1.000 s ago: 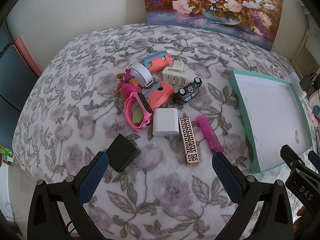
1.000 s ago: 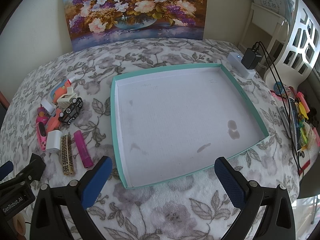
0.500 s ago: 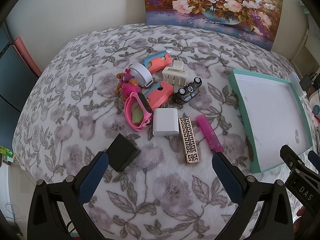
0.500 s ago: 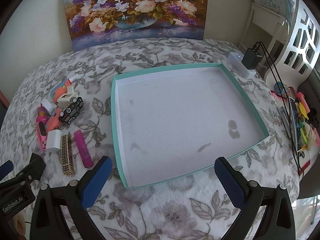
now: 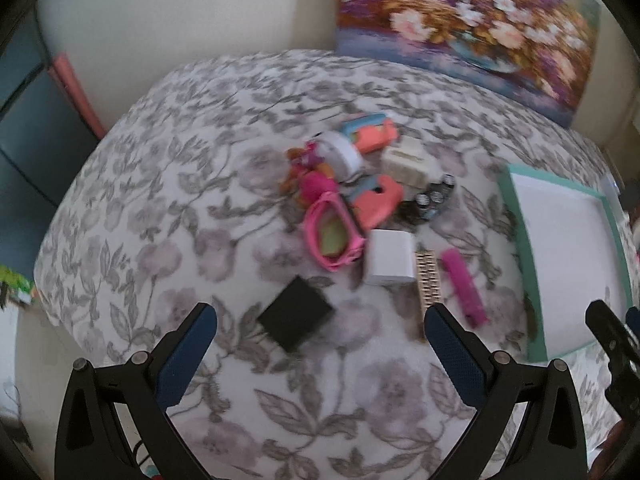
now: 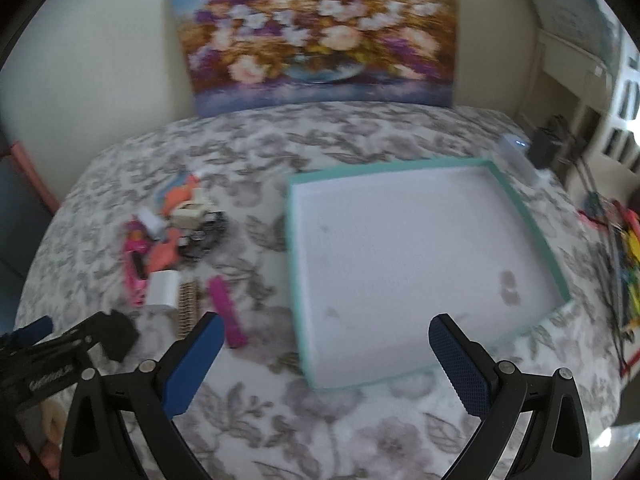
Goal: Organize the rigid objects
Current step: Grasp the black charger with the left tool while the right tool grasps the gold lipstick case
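A pile of small objects lies on the floral cloth: a black box, a white cube, a gold patterned bar, a magenta comb, a pink watch, coral cases, a white clip and a toy car. My left gripper is open just short of the black box. To the right sits an empty teal-rimmed tray. My right gripper hovers open before the tray's near left corner, beside the comb. Both views are blurred.
A flower painting leans on the back wall. A white power strip with a charger lies behind the tray, and cables and colourful items crowd the right edge. The left gripper shows in the right wrist view.
Both views have swung, so the scene now sits further right and lower with motion blur. The black box is now between the left fingers' line. Both grippers stay open.
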`<state>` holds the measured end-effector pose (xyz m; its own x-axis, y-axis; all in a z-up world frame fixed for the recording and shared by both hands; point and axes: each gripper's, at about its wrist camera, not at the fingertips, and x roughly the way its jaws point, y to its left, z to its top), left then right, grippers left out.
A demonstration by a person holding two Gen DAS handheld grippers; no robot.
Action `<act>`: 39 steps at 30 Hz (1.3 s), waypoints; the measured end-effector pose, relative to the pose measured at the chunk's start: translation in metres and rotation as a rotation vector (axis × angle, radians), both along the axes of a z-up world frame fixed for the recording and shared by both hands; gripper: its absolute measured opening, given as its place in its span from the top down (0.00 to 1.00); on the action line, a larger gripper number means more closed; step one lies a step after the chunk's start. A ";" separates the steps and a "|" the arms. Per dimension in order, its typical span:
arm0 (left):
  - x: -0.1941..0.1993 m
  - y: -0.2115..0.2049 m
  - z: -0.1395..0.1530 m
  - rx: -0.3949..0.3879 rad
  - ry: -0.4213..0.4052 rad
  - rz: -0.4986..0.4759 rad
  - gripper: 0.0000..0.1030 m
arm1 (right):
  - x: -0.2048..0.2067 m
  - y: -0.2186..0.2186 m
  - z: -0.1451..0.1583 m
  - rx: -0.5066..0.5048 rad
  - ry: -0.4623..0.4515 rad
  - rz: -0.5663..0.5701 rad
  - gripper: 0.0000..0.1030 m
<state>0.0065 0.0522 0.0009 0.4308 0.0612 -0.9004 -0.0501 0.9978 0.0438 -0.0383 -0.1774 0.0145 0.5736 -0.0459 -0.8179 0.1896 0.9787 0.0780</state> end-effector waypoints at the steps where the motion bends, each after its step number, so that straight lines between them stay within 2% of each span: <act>1: 0.000 0.006 -0.001 -0.006 0.002 0.012 0.00 | 0.002 0.005 0.000 0.005 -0.004 0.021 0.00; 8: 0.003 0.036 -0.015 -0.030 0.025 0.059 0.00 | 0.024 0.046 -0.011 0.037 0.012 0.158 0.00; 11: 0.005 0.038 -0.022 -0.045 0.033 0.042 0.00 | 0.032 0.060 -0.019 0.040 0.033 0.199 0.03; 17: 0.008 0.035 -0.038 -0.046 0.070 0.012 0.00 | 0.044 0.072 -0.032 0.057 0.081 0.221 0.12; 21: 0.009 0.028 -0.049 -0.052 0.101 -0.019 0.01 | 0.050 0.075 -0.039 0.071 0.100 0.217 0.14; 23: 0.010 0.025 -0.053 -0.052 0.113 -0.032 0.11 | 0.052 0.078 -0.042 0.073 0.108 0.225 0.18; 30: 0.010 0.017 -0.063 -0.041 0.143 -0.053 0.22 | 0.057 0.092 -0.057 0.093 0.154 0.270 0.30; 34: 0.009 0.017 -0.066 -0.039 0.151 -0.058 0.36 | 0.060 0.098 -0.063 0.091 0.173 0.283 0.36; 39: 0.013 0.021 -0.067 -0.042 0.142 -0.059 0.46 | 0.064 0.105 -0.071 0.103 0.207 0.298 0.51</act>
<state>0.0198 0.0732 -0.0665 0.3004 0.0007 -0.9538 0.0125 0.9999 0.0047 0.0259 -0.0727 -0.0568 0.3717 0.1869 -0.9093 -0.0804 0.9823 0.1691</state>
